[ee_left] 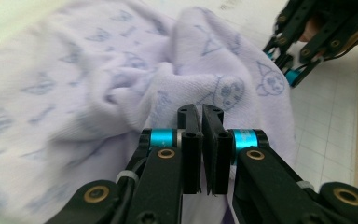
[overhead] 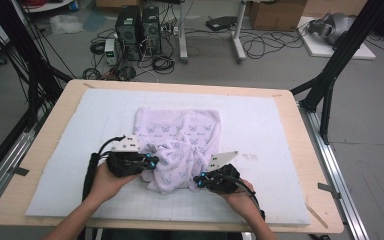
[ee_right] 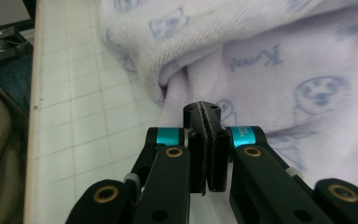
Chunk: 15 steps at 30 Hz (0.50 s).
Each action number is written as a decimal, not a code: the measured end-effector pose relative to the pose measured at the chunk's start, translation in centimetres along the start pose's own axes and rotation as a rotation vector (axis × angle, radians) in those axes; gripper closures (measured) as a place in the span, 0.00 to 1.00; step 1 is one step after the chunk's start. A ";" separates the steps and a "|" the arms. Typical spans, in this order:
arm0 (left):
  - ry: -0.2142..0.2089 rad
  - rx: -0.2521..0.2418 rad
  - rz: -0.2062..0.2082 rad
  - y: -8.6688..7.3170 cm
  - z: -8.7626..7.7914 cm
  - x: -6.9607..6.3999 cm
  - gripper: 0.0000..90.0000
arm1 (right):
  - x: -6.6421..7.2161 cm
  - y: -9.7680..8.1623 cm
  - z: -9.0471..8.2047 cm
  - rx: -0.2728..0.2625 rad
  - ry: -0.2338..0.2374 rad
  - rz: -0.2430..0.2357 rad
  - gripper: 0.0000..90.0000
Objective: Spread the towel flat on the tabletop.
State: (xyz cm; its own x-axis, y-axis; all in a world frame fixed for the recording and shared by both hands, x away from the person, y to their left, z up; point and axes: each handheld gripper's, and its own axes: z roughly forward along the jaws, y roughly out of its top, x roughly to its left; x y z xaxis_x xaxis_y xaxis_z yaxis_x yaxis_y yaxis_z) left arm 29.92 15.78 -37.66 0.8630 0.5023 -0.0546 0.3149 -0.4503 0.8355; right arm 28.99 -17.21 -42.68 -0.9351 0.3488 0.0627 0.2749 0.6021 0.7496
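We are working on a pale cloth [overhead: 180, 145] printed with small blue figures, which is lying rumpled on the white mat [overhead: 260, 125] covering the bench [overhead: 45, 145]. Our left hand-held gripper [overhead: 152, 164] is sitting at the cloth's near left edge, jaws closed together, with cloth bunched just ahead of its tips; we cannot tell whether any fabric is pinched. Our right hand-held gripper [overhead: 198, 180] is sitting at the near right corner, jaws likewise shut, tips touching a fold. The cloth is lying between and beyond both grippers.
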 end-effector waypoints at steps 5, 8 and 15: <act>0.071 -0.039 -0.017 0.0 -2.8 1.1 0.96 | 0.3 0.6 -2.3 -0.041 -0.033 -0.016 1.00; 0.097 -0.060 -0.043 0.1 -3.7 1.9 0.96 | 0.0 1.0 -3.4 -0.050 -0.064 -0.020 1.00; 0.160 -0.095 -0.049 1.9 -5.2 3.9 0.96 | -2.3 3.1 -6.5 -0.086 -0.160 -0.016 1.00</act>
State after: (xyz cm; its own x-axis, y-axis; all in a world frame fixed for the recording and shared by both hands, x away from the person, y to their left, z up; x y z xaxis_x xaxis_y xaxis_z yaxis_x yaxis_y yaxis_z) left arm 31.80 20.67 -33.47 0.7712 0.6364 -0.0155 0.3100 -0.3542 0.8823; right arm 30.58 -20.83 -36.17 -0.8900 0.4531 -0.0502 0.2334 0.5475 0.8036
